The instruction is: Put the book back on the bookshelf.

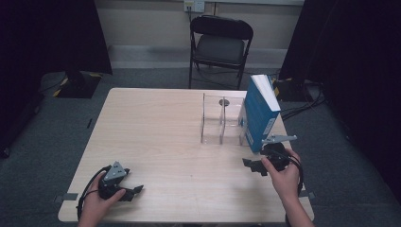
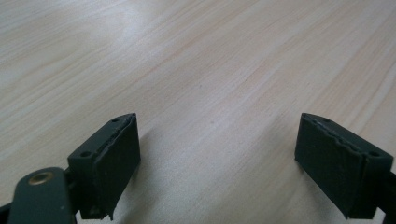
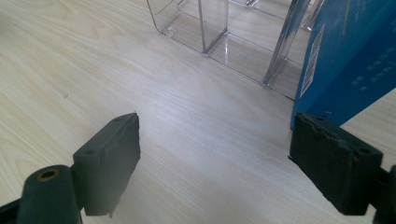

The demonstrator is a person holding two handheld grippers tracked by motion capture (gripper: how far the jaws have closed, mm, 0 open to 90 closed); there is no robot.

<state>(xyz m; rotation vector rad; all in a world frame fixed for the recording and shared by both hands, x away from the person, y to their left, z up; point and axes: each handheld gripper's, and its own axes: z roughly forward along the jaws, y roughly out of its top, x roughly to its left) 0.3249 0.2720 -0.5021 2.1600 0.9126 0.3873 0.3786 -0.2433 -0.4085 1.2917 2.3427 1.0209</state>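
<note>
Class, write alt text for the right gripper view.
The right tool hovers open over a pale wooden table; a blue book stands just past its right-hand jaw, beside a clear plastic divider rack.

Each black claw [image 1: 126, 190] carries a grey three-cornered plate, a trailing black cable and ridged pads [image 2: 116, 158].

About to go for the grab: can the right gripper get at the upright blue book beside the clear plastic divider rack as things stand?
Probably yes. The right gripper is open, just short of the upright blue book, with bare wooden table between them. The clear plastic divider rack stands on the book's far-left side, not in the path.
</note>
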